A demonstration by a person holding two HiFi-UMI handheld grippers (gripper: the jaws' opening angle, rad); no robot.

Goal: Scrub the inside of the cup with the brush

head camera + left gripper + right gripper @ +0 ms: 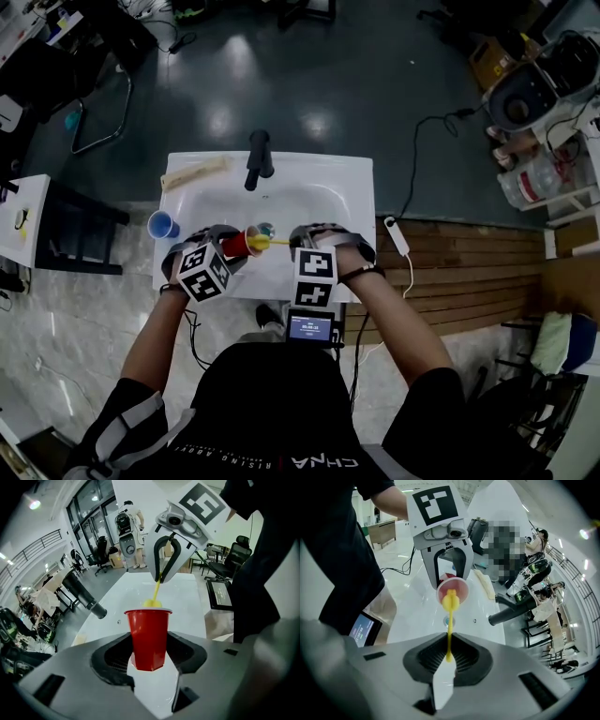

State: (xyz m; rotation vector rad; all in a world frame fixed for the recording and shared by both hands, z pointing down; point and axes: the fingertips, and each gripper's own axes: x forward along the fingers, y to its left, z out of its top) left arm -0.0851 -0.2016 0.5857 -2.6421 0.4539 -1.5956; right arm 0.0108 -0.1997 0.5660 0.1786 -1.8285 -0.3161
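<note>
Over the white sink point(356, 187), my left gripper point(230, 246) is shut on a red plastic cup point(237, 243), tipped with its mouth toward the right. In the left gripper view the cup point(149, 639) sits between the jaws, which press on its sides. My right gripper point(292, 242) is shut on the thin handle of a yellow brush point(267, 242). In the right gripper view the brush point(449, 634) runs from the jaws to the cup point(459, 588), and its head sits in the cup's mouth. The left gripper view shows the brush head point(151, 603) just above the rim.
A black faucet point(258, 159) stands at the sink's back edge, with a beige sponge-like strip point(195, 173) on the back left rim. A blue cup point(162, 225) stands left of the sink. A small screen point(309, 328) hangs at my waist. A wooden bench point(469, 262) lies to the right.
</note>
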